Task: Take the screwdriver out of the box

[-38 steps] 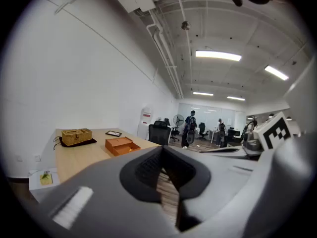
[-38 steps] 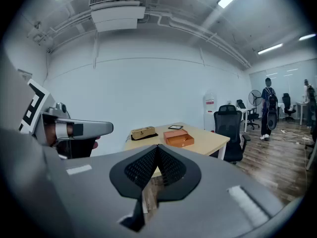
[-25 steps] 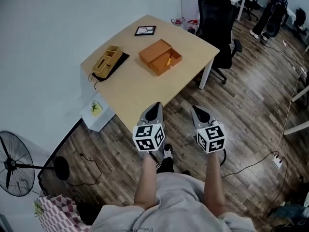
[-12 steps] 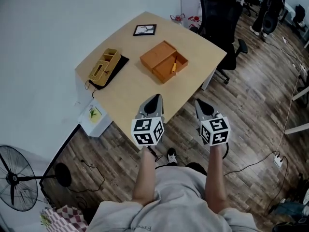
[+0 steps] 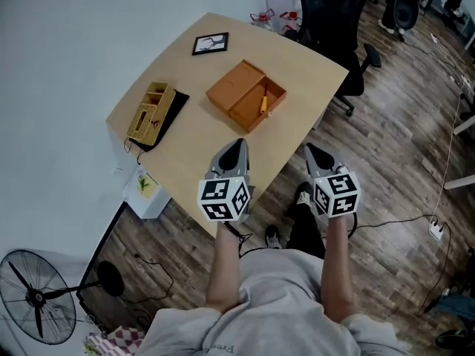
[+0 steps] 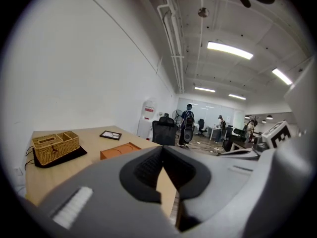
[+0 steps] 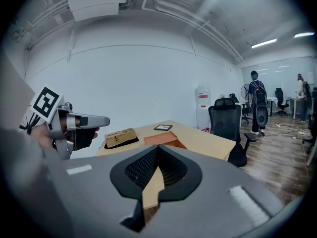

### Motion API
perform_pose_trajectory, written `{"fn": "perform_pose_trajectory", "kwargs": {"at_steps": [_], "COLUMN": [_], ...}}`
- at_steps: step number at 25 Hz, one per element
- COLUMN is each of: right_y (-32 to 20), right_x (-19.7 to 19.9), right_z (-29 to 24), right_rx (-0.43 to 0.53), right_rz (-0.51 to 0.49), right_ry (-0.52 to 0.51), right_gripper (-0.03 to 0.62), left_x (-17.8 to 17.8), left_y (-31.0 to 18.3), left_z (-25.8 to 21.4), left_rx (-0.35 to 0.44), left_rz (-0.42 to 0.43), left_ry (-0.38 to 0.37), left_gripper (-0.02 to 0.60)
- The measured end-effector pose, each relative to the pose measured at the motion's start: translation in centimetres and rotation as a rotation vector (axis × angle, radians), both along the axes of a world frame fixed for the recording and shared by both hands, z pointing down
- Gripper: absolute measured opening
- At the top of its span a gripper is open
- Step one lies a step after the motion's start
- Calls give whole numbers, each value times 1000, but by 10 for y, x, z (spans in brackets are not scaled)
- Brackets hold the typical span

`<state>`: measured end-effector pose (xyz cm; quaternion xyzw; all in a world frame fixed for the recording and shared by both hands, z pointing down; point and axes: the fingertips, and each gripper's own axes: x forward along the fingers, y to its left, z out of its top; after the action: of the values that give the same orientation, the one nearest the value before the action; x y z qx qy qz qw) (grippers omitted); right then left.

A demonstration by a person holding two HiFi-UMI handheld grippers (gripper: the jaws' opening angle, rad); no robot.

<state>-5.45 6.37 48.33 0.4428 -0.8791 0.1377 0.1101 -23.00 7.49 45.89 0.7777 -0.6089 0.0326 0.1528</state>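
Observation:
An open orange box [image 5: 239,93] lies on the light wooden table [image 5: 193,147], its lid folded out to the left. A screwdriver [image 5: 263,104] with a yellow-orange handle rests in the box's right half. My left gripper [image 5: 236,145] is shut and empty, hovering over the table's near edge, short of the box. Off the table's near right side, over the floor, my right gripper [image 5: 318,153] is also shut and empty. From the left gripper view [image 6: 162,148] the box [image 6: 120,150] shows ahead. The right gripper view [image 7: 157,148] shows the box [image 7: 166,139] beyond the shut jaws.
A wicker basket [image 5: 148,113] on a black mat sits at the table's left, and a small framed picture [image 5: 210,43] at its far edge. A black office chair [image 5: 334,21] stands beyond the right corner. A fan [image 5: 37,299] stands on the floor at the lower left.
Both grippers have moved forward toward the table, and the left one now reaches over its near edge. The table and box appear closer. The jaws stayed shut.

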Motion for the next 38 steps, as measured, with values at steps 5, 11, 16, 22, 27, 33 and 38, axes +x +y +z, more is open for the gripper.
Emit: {"fn": "perform_pose_trajectory", "kwargs": {"at_steps": [5,11,16,22,27,33,38], "right_y": [-52,-125,-168,-201,-215,-235,-232], "right_x": [9,3,-7,-19,-23,-22,-30], "right_z": [14,10,26,36,54,66,73], "right_rx": [-38,-32,-53,-54,-74,-124,-161], "right_rz": [-12,-85,-158,-263,-347,-373,-388], "right_ry": [6,24,28,30,72,31,10], "right_gripper": [-11,-11,-11,-11,-11,-3,-3], "left_x": [12,21,20,30,21,15,12], "left_y": [-51,-121,-162,-182,-183,-195,-194], "left_z": [13,14,18,28,58,74,92], "left_rx": [-37,-50,-70,-93,-152,-182,-226], "left_rz": [-5,-29,-69,-49,-90,-147,-118], "left_ry": [-13,-5,-32,-78,-103,-108,-95], "left_gripper": [55,55,55,55,55,55,55]}}
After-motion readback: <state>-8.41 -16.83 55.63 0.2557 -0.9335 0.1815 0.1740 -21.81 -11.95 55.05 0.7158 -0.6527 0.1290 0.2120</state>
